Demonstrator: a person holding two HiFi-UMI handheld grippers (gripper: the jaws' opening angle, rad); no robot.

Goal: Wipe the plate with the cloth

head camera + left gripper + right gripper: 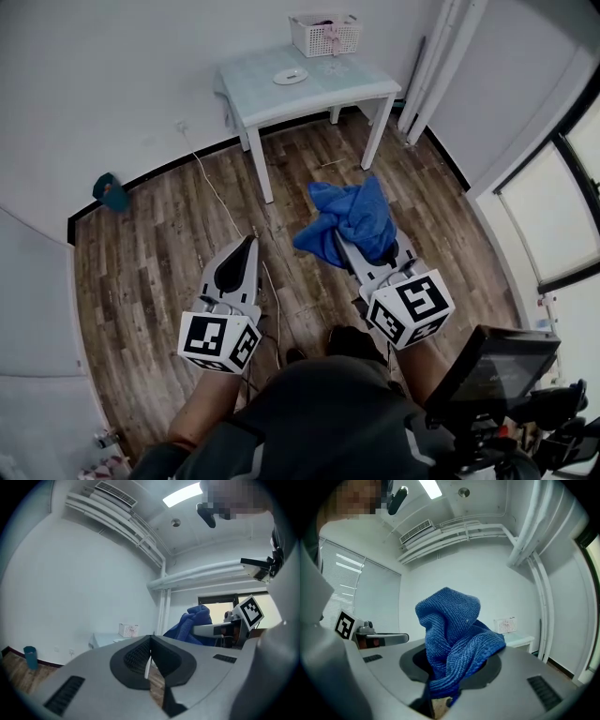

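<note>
Right hand-held gripper [446, 682] clamped on blue cloth [452, 641], left hand-held gripper [150, 654] closed, empty, plate [291, 76] on table [352, 86] near white basket [326, 38]

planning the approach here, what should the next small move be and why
Probably step forward and carry both grippers toward the table. The right gripper is already shut on the cloth, so nothing needs picking up, but the plate lies on the table well ahead, while both grippers hang over the floor. The left gripper is shut and empty.
</note>
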